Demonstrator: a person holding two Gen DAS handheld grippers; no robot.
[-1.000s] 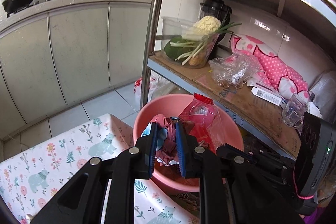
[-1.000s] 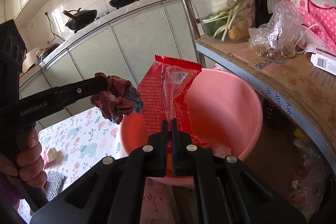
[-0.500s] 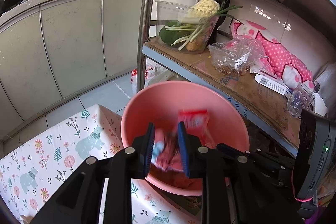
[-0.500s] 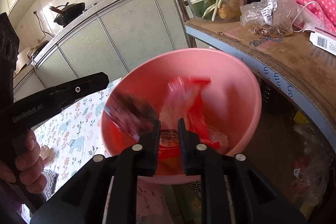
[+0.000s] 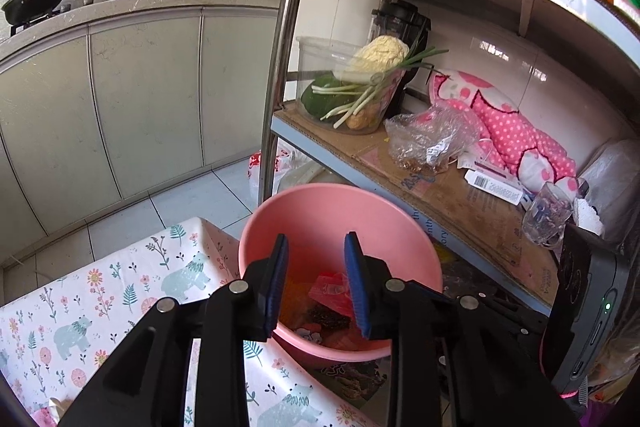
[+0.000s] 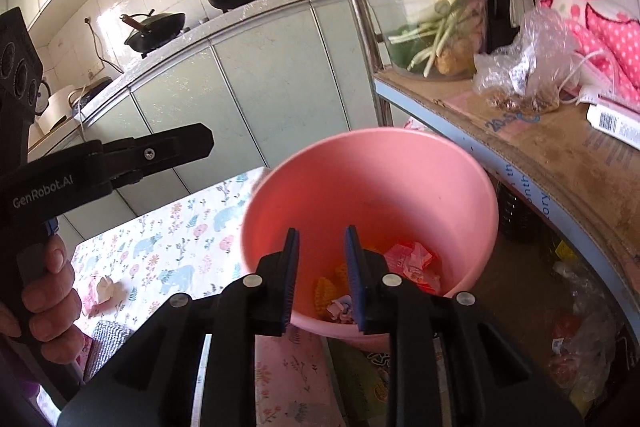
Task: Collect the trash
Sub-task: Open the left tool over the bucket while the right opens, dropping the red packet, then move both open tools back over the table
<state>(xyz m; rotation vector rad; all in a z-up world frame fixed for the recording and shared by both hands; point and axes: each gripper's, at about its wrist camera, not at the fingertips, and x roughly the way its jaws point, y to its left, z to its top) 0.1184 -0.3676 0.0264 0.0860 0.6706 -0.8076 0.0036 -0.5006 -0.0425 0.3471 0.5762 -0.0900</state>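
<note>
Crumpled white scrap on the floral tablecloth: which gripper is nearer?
Left. The left gripper hangs above the scrap's side; the right gripper sits over the pink basin.

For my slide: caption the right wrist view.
Right tongs opening empty above the pink basin, red wrapper lying inside.

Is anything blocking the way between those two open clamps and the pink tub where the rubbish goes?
Nothing visible. Both the left gripper and right gripper, jaws opening and empty, hang directly over the pink tub, whose mouth is uncovered.
</note>
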